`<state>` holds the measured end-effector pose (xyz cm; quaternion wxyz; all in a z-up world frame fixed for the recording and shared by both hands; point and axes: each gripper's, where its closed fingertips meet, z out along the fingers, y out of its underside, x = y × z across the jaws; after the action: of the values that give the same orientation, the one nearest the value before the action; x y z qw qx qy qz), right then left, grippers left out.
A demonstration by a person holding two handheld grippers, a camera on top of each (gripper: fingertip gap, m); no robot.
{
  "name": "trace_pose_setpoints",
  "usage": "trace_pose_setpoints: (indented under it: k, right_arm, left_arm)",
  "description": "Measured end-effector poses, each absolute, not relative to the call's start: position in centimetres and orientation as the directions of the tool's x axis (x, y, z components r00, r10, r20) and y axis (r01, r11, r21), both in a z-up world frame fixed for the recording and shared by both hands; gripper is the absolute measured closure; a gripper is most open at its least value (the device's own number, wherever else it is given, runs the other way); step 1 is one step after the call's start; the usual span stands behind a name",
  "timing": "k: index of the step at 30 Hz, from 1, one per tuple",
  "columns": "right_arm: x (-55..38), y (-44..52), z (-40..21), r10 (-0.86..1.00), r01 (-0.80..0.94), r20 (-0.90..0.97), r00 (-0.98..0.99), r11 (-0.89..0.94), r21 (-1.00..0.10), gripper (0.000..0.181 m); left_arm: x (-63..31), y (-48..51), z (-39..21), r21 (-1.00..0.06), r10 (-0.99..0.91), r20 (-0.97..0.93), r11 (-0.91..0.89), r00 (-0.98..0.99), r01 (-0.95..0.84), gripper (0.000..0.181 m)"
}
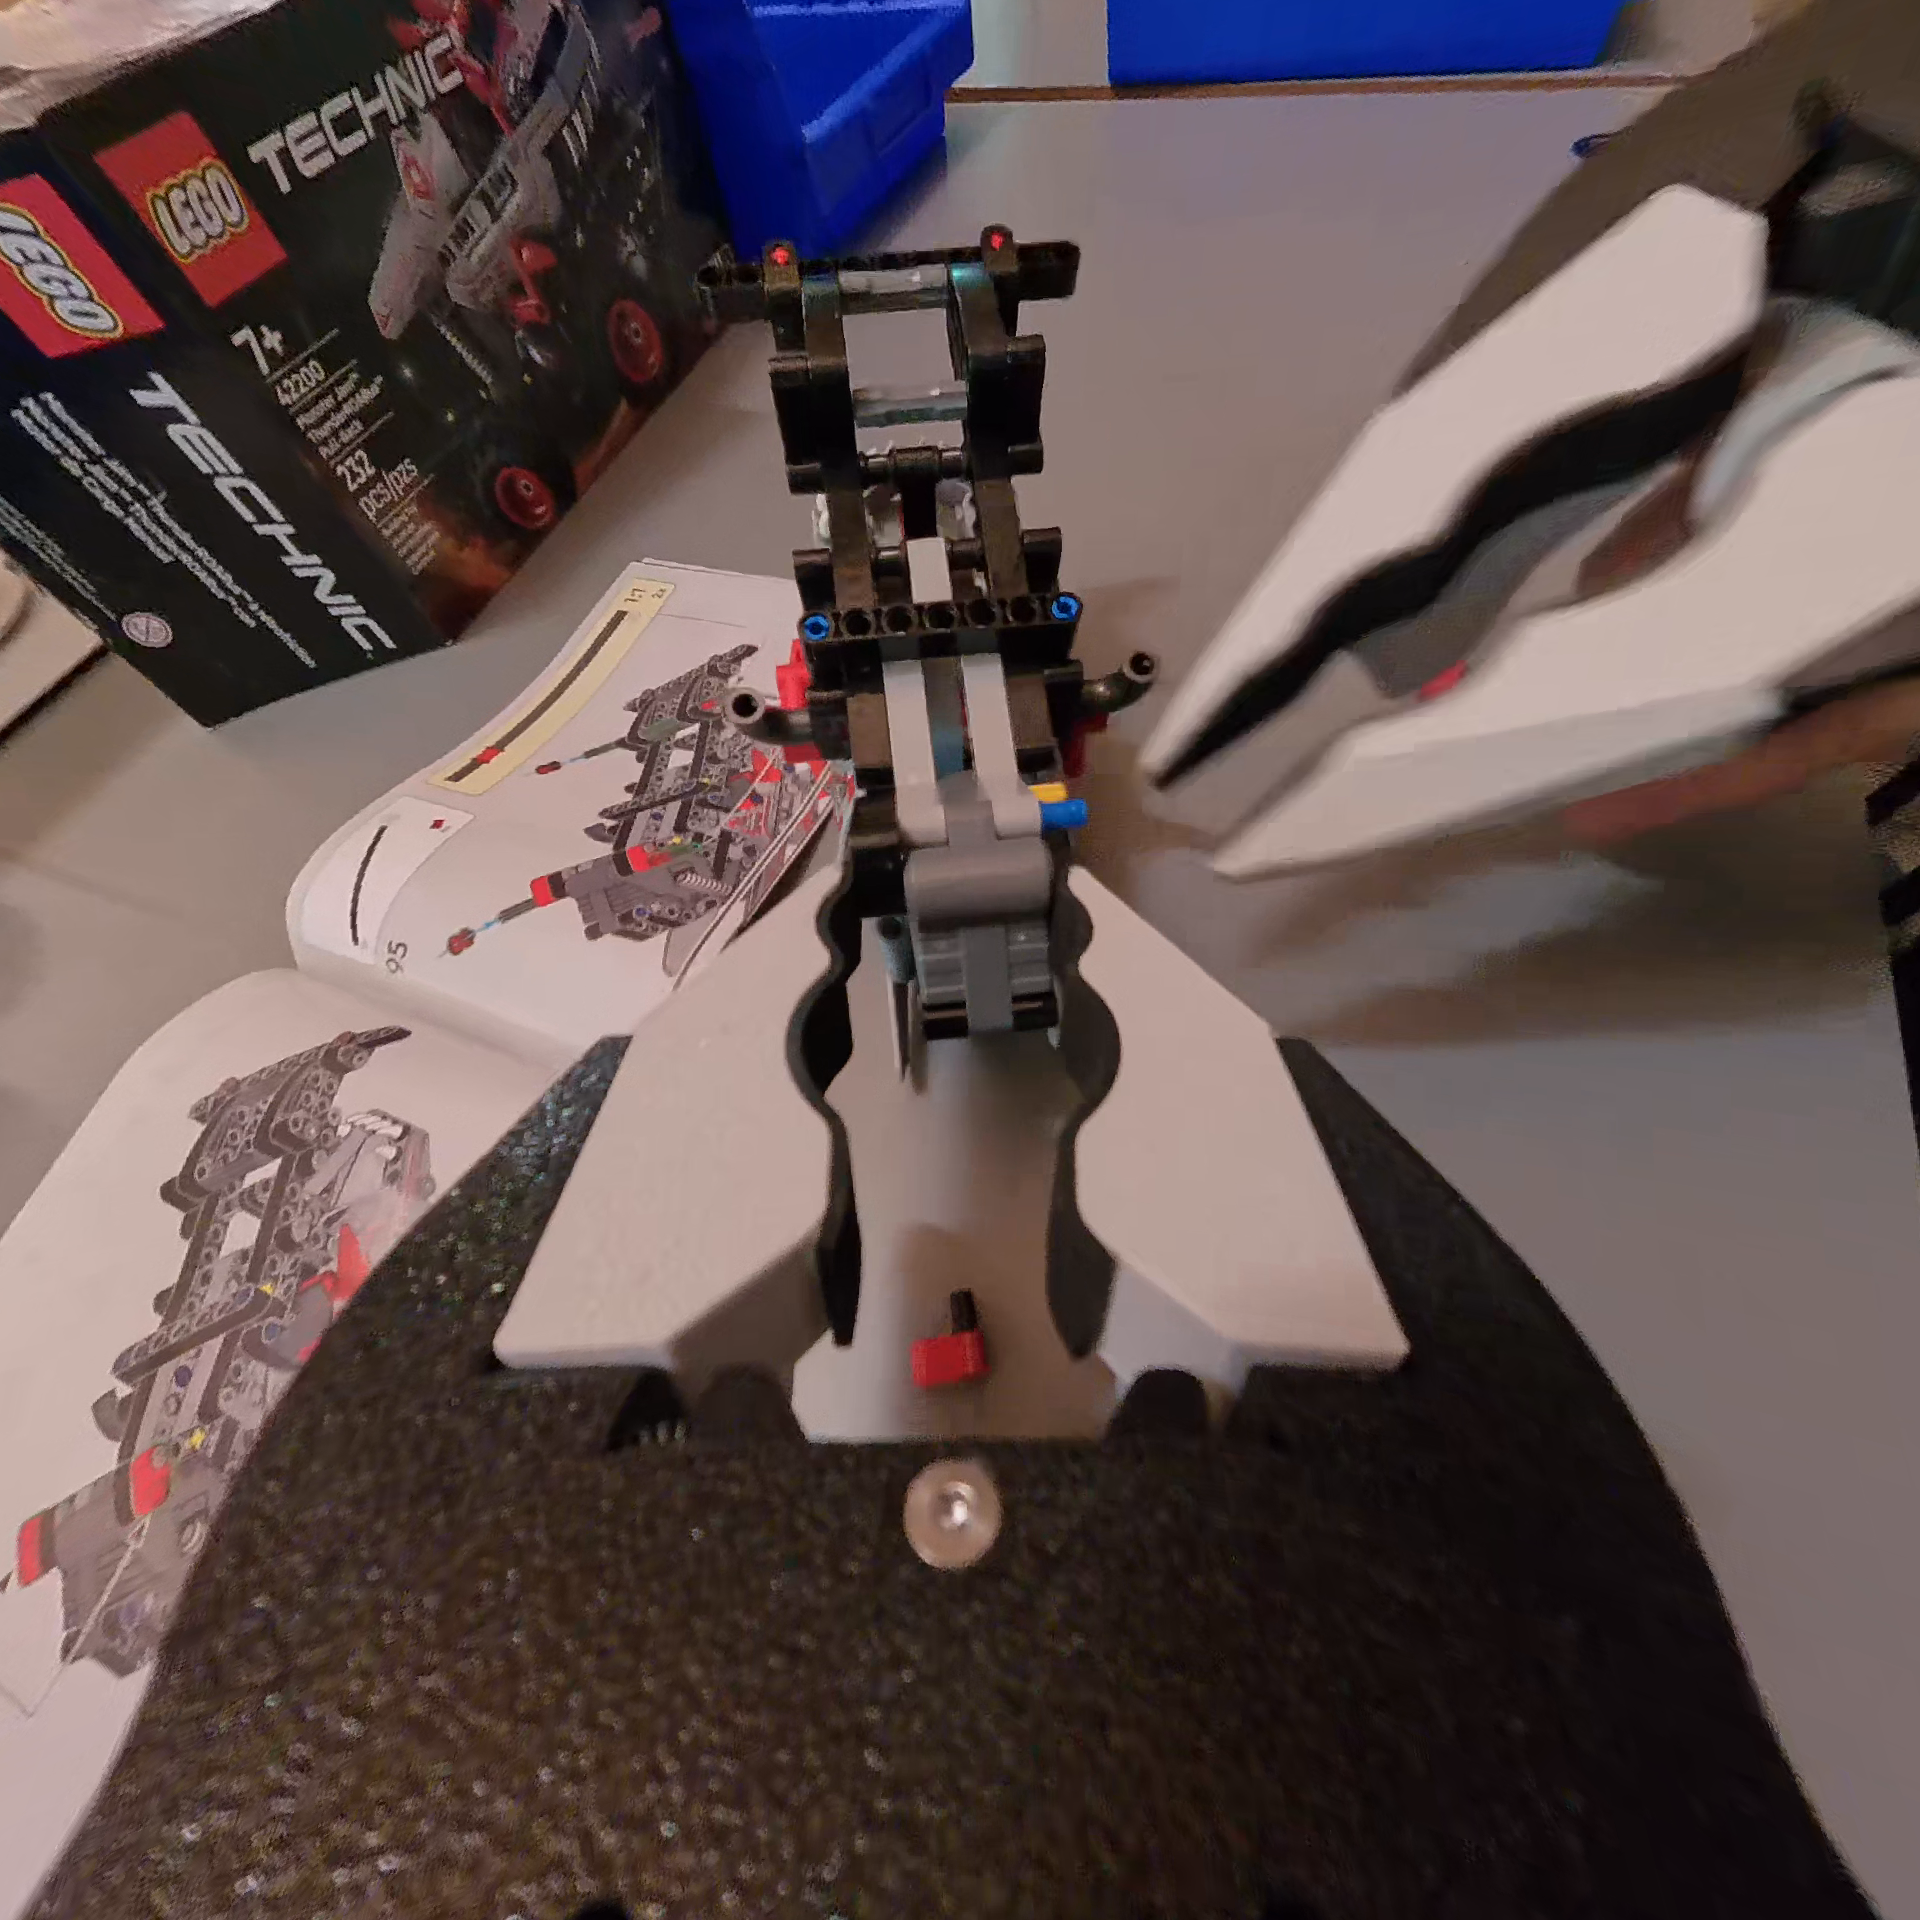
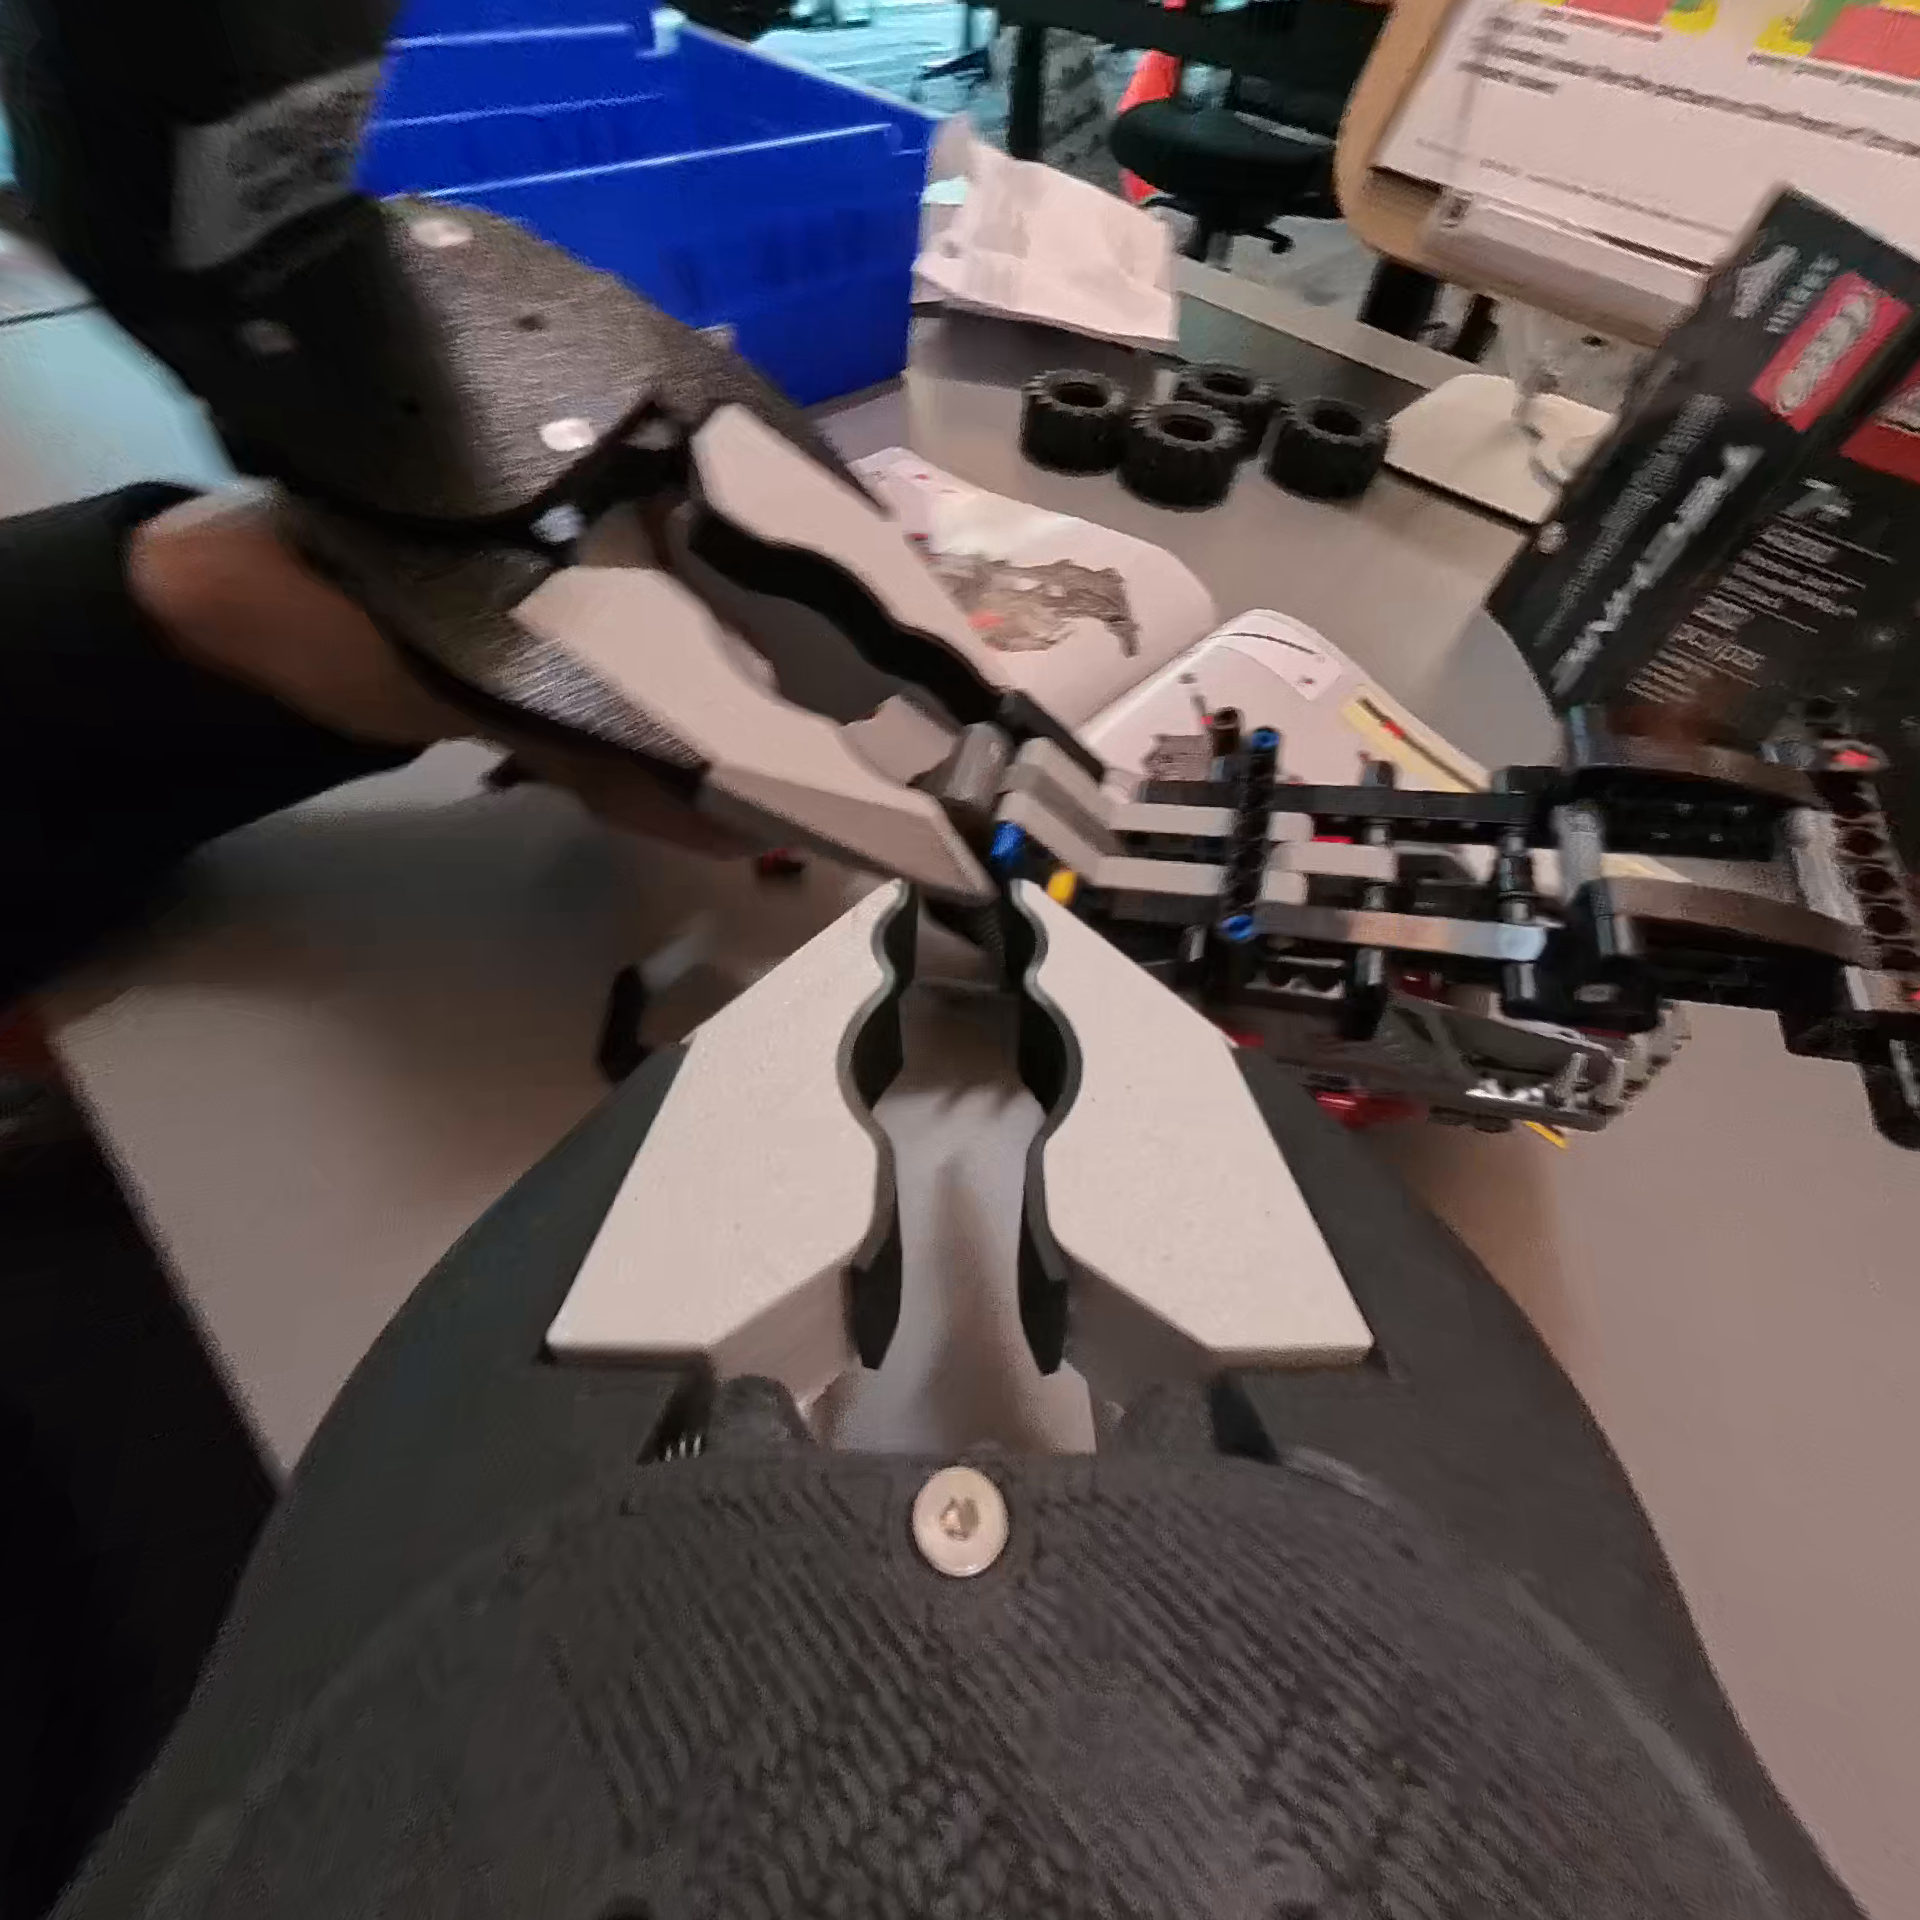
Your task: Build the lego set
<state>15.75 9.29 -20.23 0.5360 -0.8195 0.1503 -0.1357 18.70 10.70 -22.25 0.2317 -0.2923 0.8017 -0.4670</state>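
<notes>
Loose red pin [image 1: 948, 1351] lies between left gripper [image 1: 951, 935] fingers clenched on chassis [image 1: 925, 582] end; right gripper [image 2: 961, 914], slightly parted, empty, risks knocking the cantilevered build free.

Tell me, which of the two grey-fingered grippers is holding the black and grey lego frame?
The left gripper: its fingers clamp the black and grey lego frame at its grey end. The right gripper is beside it, not gripping it.

Both wrist views look down closely, sharing the chassis [image 1: 925, 582].
</notes>
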Motion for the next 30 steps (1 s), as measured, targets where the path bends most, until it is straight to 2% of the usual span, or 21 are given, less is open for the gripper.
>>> trace_pose_setpoints:
  k: [2,5,9,11,12,14,23,27,30]
  right_arm:
    - [12.6,9.4,-20.9,-0.27,-0.077,0.045,0.962,-0.423,-0.903,0.169]
    - [9.5,10.3,-22.9,-0.195,-0.113,-0.016,0.981,-0.5,-0.859,0.167]
    - [8.4,11.8,-26.0,-0.146,-0.108,-0.021,0.989,-0.62,-0.777,0.146]
    - [8.1,12.4,-26.8,-0.136,-0.105,-0.022,0.99,-0.643,-0.759,0.144]
    - [8.0,12.7,-27.0,-0.135,-0.111,-0.031,0.99,-0.641,-0.76,0.145]
    - [7.7,12.7,-27.6,-0.125,-0.111,-0.036,0.991,-0.666,-0.738,0.167]
    - [8.5,11.2,-27.0,-0.13,0.007,0.134,0.982,-0.691,-0.723,0.168]
    - [10.0,9.1,-25.0,-0.226,-0.046,0.144,0.963,-0.67,-0.741,0.167]
    - [11.0,7.3,-23.0,-0.285,-0.072,0.148,0.947,-0.636,-0.768,0.167]
  left_arm:
    - [18.6,11.0,-22.2,-0.887,-0.685,-0.075,0.378,-0.724,-0.265,0.147]
    - [18.8,11.1,-22.2,-0.895,-0.688,-0.071,0.363,-0.722,-0.258,0.147]
    - [19.0,11.5,-21.7,-0.901,-0.701,-0.113,0.371,-0.704,-0.225,0.147]
    - [18.9,11.4,-21.3,-0.912,-0.699,-0.118,0.358,-0.705,-0.201,0.147]
    - [18.9,11.3,-21.2,-0.916,-0.698,-0.111,0.348,-0.708,-0.2,0.147]
    - [18.8,11.3,-21.0,-0.923,-0.698,-0.106,0.334,-0.708,-0.191,0.147]
    - [18.4,11.2,-19.7,-0.928,-0.668,-0.201,0.364,-0.716,-0.078,0.141]
    - [18.0,12.1,-17.9,-0.916,-0.682,-0.287,0.401,-0.672,-0.016,0.134]
    - [16.1,12.4,-15.3,-0.864,-0.633,-0.441,0.49,-0.636,0.111,0.133]
